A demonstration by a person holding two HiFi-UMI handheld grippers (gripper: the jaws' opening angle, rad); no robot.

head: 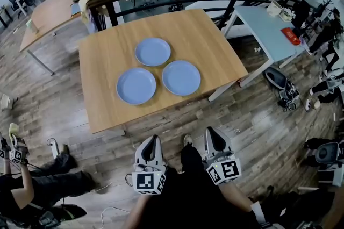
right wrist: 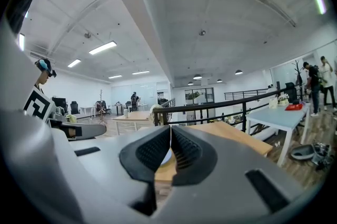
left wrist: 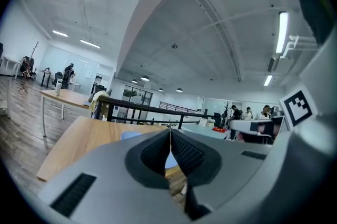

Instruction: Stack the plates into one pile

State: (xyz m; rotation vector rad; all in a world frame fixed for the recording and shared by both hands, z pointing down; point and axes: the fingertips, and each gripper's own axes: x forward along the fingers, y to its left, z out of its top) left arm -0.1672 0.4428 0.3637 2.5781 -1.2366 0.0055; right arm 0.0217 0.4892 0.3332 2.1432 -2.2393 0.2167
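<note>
Plates, three of them and all pale blue, lie flat and separate on the wooden tabletop (head: pixel 105 61). The far plate (head: pixel 152 51) sits toward the back edge, and the left plate (head: pixel 136 86) and the right plate (head: pixel 181 78) sit closer to the front. The three cluster just beside one another in a triangle, none resting on another. Nothing is stacked yet, so I judge the task to be at its very start.

Both tools hang low over the floor (head: pixel 258 131), well short of the tabletop's near edge. The left gripper (head: pixel 153 141) has its jaws pressed together with nothing between them; its own view shows them meeting in a thin line. The right gripper (head: pixel 211 133) is likewise closed up and empty.

Risks from here, as I judge them:

- **Pushing instead of lifting:** each plate sits flush on smooth wood with a low rim, so a jaw that comes in too flat may slide the plate along rather than get beneath its edge. Because the plates lie so close, a shoved one would knock its neighbour.
- **Slipping in the grip:** a pinch on one rim alone leaves the plate's weight hanging off to the side, so it may droop or slip free.
- **Poor placement:** set down off-centre, a plate could ride on the lower plate's rim and slide off.
- **Jaws not parted:** they must open before reaching in, or they will simply bump the rim.
</note>
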